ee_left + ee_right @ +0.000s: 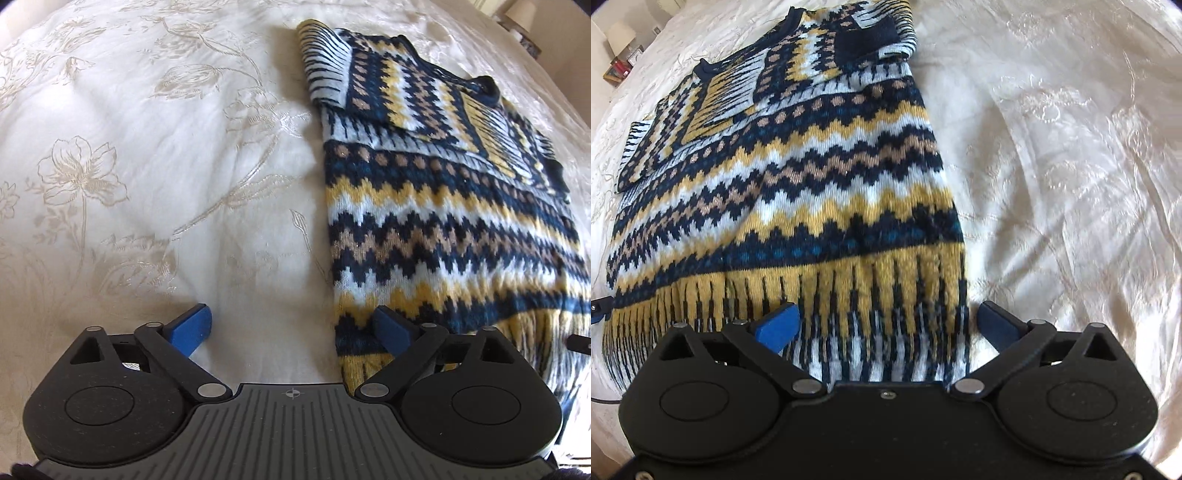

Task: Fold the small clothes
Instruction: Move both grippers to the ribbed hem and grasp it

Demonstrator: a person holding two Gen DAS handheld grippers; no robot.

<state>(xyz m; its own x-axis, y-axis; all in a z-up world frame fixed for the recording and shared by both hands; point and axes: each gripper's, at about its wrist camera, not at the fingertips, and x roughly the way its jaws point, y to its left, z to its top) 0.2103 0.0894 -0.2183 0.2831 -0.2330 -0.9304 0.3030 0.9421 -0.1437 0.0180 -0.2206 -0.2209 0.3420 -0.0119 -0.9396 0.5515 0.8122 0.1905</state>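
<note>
A knitted sweater (443,229) in navy, mustard, tan and pale blue zigzag bands lies flat on the bedspread, both sleeves folded in across its chest. My left gripper (291,325) stands open over the sweater's near left hem corner, with one blue pad on the bare bedspread and the other over the knit. In the right wrist view the same sweater (798,192) fills the left half. My right gripper (886,321) is open and straddles the near right hem corner, its fingers on either side of the ribbed edge. Neither gripper pinches any cloth.
The cream bedspread (129,166) with embroidered flowers spreads wide to the left of the sweater and, as bedspread (1071,166), to its right. A lamp and small objects (620,55) stand beyond the bed's far corner. A bit of the other gripper (598,308) shows at the left edge.
</note>
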